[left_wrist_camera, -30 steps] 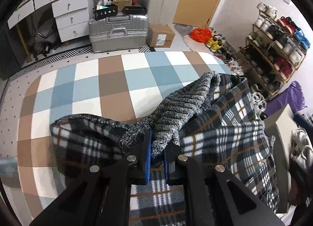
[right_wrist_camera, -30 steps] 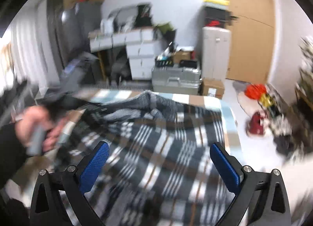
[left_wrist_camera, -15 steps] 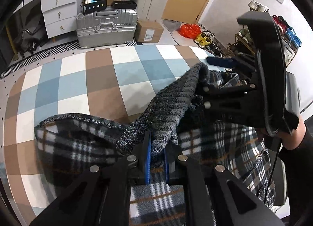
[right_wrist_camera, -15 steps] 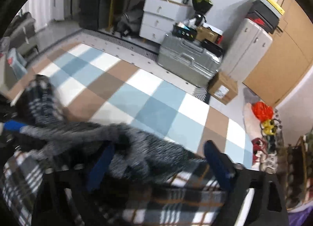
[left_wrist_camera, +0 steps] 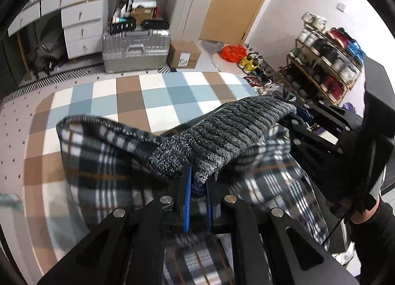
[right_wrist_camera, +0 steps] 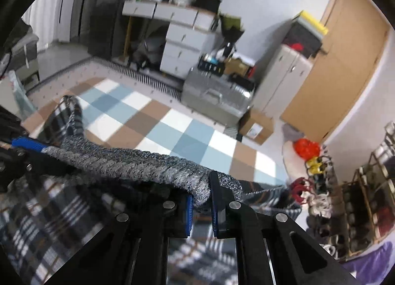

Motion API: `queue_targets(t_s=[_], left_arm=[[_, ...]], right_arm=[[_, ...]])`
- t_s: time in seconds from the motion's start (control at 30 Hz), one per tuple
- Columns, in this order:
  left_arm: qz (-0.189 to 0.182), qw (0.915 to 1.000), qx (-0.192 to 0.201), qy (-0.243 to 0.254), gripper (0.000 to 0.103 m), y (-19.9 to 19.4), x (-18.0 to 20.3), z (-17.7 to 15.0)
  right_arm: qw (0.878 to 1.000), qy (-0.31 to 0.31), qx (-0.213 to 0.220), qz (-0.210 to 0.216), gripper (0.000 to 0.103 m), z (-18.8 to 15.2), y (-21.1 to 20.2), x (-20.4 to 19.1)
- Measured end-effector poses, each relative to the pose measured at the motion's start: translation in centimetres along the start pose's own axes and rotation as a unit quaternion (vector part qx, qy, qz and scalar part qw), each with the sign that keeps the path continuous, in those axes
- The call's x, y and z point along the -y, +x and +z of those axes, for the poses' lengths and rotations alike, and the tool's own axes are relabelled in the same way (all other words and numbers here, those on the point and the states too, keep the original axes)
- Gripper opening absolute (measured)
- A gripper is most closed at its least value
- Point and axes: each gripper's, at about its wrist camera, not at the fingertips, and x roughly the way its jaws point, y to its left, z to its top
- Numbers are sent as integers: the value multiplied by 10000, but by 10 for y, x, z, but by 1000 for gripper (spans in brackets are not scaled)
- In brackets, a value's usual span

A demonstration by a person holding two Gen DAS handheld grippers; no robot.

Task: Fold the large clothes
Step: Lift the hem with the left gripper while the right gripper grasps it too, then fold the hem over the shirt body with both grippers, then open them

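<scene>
no text can be read in either view. the box (left_wrist_camera: pixel 184 55) carries a white label, its print too small to make out, and the black case (right_wrist_camera: pixel 211 65) on the suitcase (right_wrist_camera: pixel 217 98) shows only coloured marks.

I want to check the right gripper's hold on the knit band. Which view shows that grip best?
The right wrist view: the right gripper sits close up, its blue pads shut on the grey knit band. The left wrist view shows that gripper only from the side at the band's far end, its pads mostly hidden.
</scene>
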Motion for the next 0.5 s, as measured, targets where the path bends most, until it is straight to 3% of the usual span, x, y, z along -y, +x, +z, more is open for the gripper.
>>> queue_targets(t_s=[0.23,0.5], left_arm=[[-14,9999,87,-147,4,-26,22,-68],[-118,9980,-278,-563,3,-14,28,-130]], right_arm=[[9990,356,255,102,11,-69,-83,-19],[9966,769,-41,309,11,-150,-98,-47]])
